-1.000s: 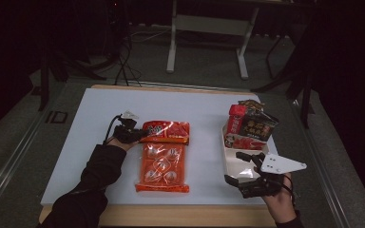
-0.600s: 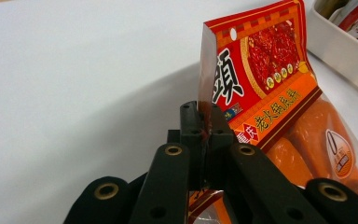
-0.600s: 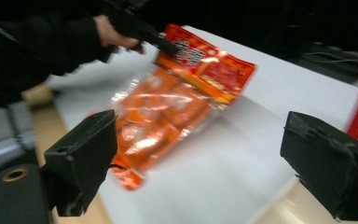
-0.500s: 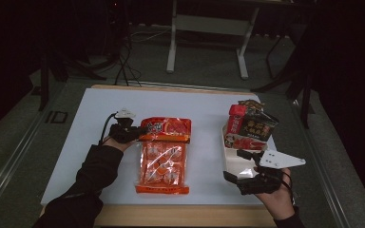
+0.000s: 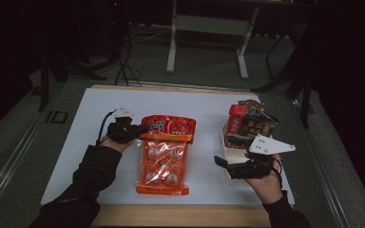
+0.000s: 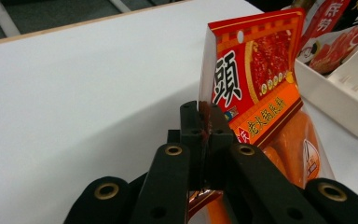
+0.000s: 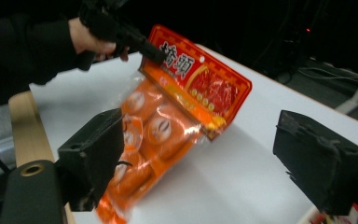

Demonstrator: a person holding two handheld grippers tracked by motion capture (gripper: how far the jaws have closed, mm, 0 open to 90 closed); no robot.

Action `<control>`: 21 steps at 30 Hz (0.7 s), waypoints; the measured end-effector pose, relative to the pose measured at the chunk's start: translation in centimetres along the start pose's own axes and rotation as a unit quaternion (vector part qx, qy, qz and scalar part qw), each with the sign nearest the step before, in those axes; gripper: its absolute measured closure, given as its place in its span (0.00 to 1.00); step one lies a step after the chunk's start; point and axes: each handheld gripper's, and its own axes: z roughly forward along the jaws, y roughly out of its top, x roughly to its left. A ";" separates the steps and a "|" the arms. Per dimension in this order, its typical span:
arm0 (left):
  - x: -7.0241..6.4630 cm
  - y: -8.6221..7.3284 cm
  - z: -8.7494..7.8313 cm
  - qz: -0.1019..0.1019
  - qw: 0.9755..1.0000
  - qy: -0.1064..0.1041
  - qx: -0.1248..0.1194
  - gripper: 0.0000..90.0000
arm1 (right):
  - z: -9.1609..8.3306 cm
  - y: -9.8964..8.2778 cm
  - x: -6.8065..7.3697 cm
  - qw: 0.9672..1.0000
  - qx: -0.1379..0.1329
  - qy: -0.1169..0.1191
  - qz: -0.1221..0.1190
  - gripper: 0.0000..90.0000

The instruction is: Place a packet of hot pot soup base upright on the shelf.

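An orange and red snack bag (image 5: 164,156) lies on the white table top (image 5: 90,114), its printed header raised off the surface. My left gripper (image 5: 140,132) is shut on the header's left corner (image 6: 261,70), and the film is pinched between its black jaws (image 6: 204,121). My right gripper (image 5: 226,149) hovers to the bag's right, beside the white tray (image 5: 225,142). Its jaws have just been closing a little but stand wide apart with nothing between them. In the right gripper view (image 7: 198,128) the bag (image 7: 168,121) hangs tilted from the left gripper (image 7: 154,51).
The white tray (image 6: 349,93) at the right holds red and dark snack packets (image 5: 247,123). A wooden strip (image 5: 180,216) runs along the table's near edge. Metal frame legs (image 5: 173,42) and cables stand on the dark floor behind the table.
The left gripper has risen, and the bag's header has come up with it. The right gripper has moved left from the tray toward the bag.
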 end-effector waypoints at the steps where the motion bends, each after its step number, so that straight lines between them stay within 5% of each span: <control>1: -0.1 0.0 -0.1 0.002 1.000 -0.002 -0.005 1.00 | 0.4 0.2 -0.1 1.000 0.000 -0.001 0.002 0.20; 7: -0.8 0.4 -0.7 0.009 1.000 -0.010 -0.016 1.00 | 2.1 0.9 -0.3 1.000 0.008 0.001 -0.008 0.20; 15: -1.8 0.5 -2.0 0.014 0.999 -0.029 -0.035 1.00 | 4.7 1.0 -1.1 1.000 0.018 0.004 0.024 0.22; 21: -2.6 0.5 -2.9 0.019 0.998 -0.045 -0.051 1.00 | 6.3 0.7 -1.0 0.999 0.028 0.001 0.025 0.22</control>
